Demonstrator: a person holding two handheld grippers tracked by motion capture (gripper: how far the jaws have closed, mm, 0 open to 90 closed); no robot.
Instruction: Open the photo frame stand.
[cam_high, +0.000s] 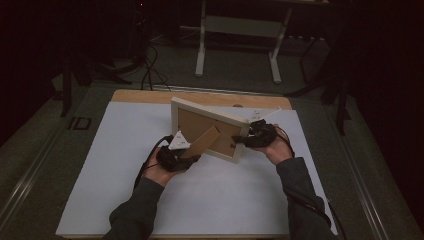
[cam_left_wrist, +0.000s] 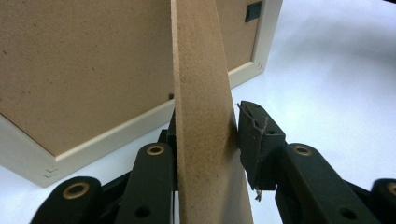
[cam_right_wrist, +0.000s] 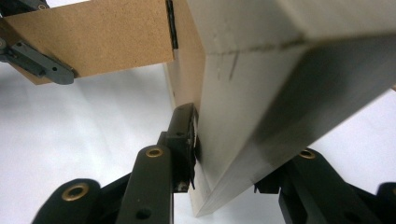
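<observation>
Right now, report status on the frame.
Left gripper shut on stand leg. Right gripper clamps picture frame edge. Frame upright on white sheet, back facing person. Nothing in the way.

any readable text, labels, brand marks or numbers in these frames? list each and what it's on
None can be read.
Picture frame: plain brown backing board and pale rim, no print.
Stand flap: bare fibreboard, no marks.
Frame rim: a faint dark scuff line, not lettering.
Left gripper and right gripper: no legible markings.
Dark plate on the floor left of the table: pale shapes, too small and dim to read.
</observation>
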